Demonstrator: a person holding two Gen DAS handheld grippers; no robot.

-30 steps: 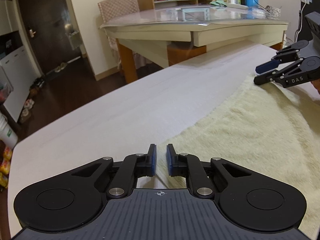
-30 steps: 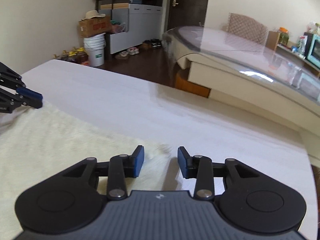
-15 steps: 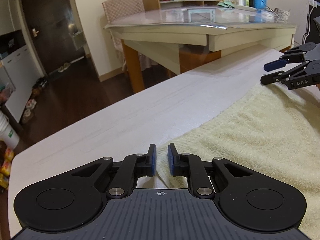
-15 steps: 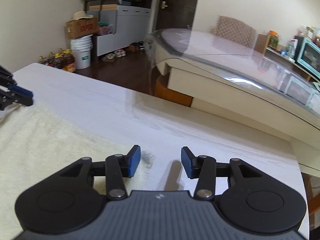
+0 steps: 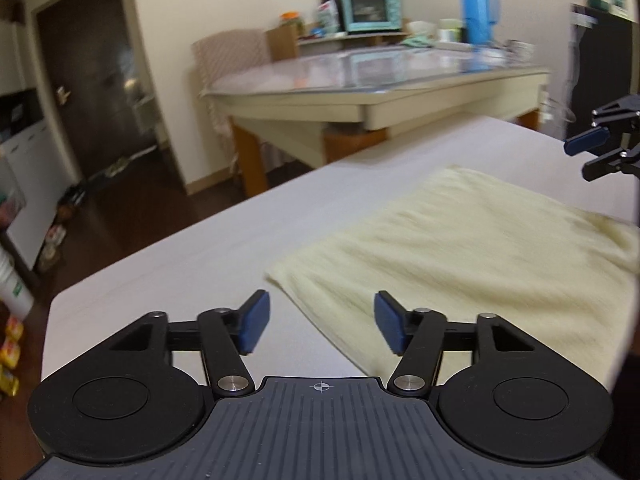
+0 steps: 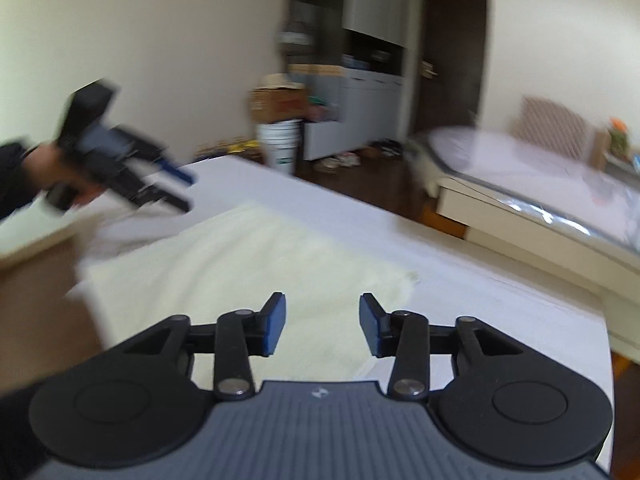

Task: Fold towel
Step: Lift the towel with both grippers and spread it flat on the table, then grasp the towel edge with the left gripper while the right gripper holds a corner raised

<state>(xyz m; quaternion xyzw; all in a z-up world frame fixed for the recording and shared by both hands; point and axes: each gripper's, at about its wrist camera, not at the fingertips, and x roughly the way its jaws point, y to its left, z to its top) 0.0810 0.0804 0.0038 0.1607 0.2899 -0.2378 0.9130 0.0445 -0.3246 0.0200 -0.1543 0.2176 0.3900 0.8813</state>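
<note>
The pale yellow towel (image 5: 472, 248) lies flat on the white bench (image 5: 224, 248), with bare bench surface showing beyond its far and left edges. In the left wrist view its nearest corner points toward the left hand-held gripper (image 5: 322, 326), and the near edge runs under the gap between the 2 blue pads (image 5: 254, 322). Those pads stand wide apart and hold nothing; the left hand-held gripper hangs above the bench, clear of the cloth.

The right hand-held gripper (image 6: 322, 328) is likewise spread, its 2 blue pads apart with nothing between them, raised over the right end of the towel (image 6: 248, 268). From this side the towel's far right corner sits just beyond the right pad, with a small ragged tuft at its tip. In the left wrist view the right hand-held gripper (image 5: 592, 156) shows at the far right edge, above the bench past the towel's far end.

The right wrist view is blurred, and shows the left hand-held gripper (image 6: 168, 188) held in a hand (image 6: 44, 164) above the towel's far left end.

Beyond the bench stands a glass-topped table (image 5: 380, 80) carrying a blue thermos (image 5: 476, 8) and a teal toaster oven (image 5: 370, 10). A white bucket (image 6: 280, 146) stands on the dark floor.
</note>
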